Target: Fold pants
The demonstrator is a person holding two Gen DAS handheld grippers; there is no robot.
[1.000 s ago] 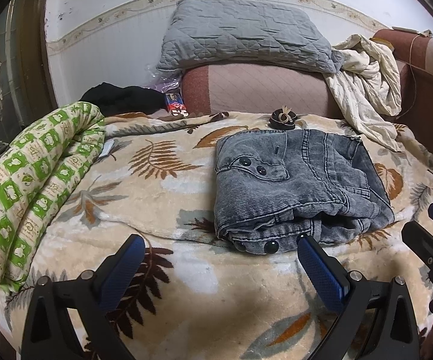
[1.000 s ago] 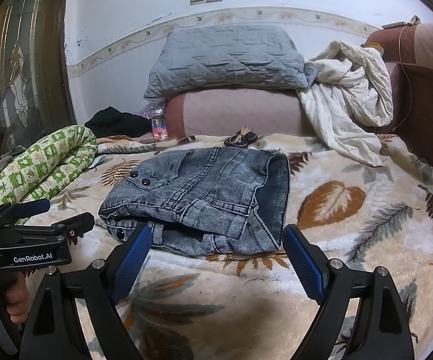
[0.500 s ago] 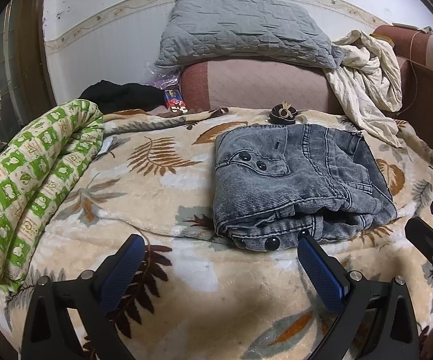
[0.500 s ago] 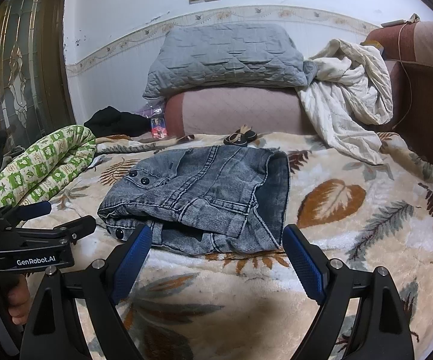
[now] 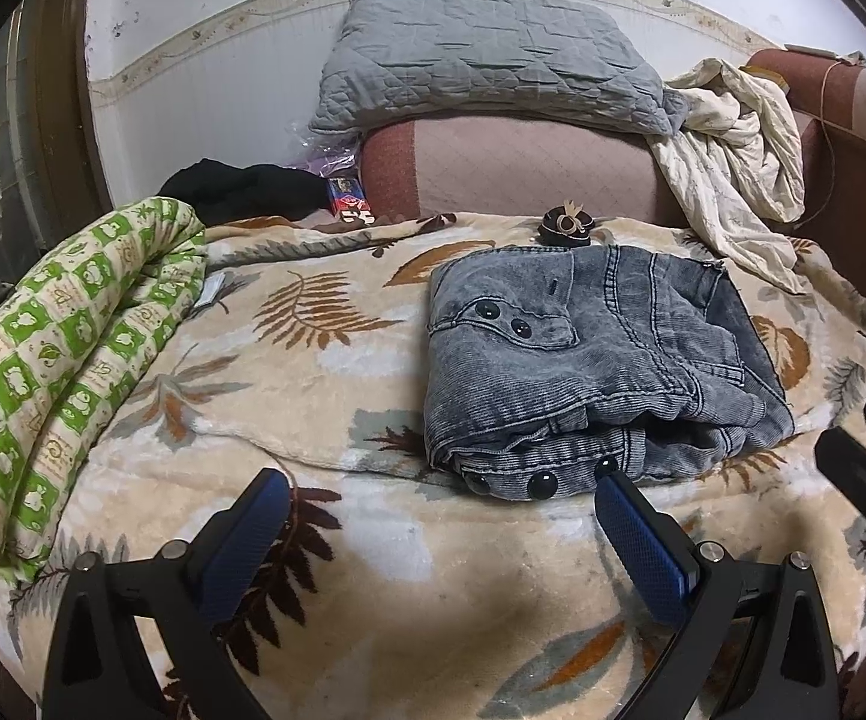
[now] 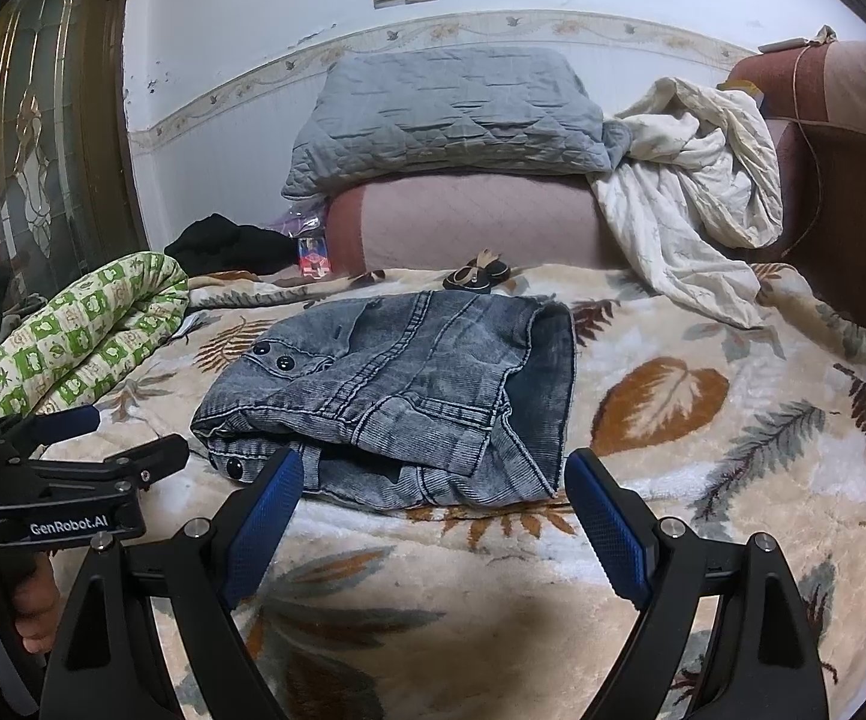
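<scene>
Grey denim pants point(image 5: 589, 360) lie folded into a compact bundle on the leaf-print blanket point(image 5: 325, 372), with black buttons along the near edge. They also show in the right wrist view point(image 6: 409, 402). My left gripper point(image 5: 439, 516) is open and empty, just in front of the bundle's near left corner. My right gripper point(image 6: 433, 492) is open and empty, just in front of the bundle's near edge. The left gripper shows in the right wrist view point(image 6: 73, 450) at the left. The right gripper's fingers point(image 5: 853, 462) show at the right edge of the left wrist view.
A rolled green-and-white quilt point(image 5: 55, 360) lies along the left. A grey pillow point(image 5: 493, 60) sits on a pink cushion point(image 5: 529, 168) at the back. A cream sheet point(image 5: 733, 156) hangs at back right. A small dark hair clip point(image 5: 565, 225) lies behind the pants.
Both grippers have drawn back slightly from the pants and risen a little. The pants have not moved.
</scene>
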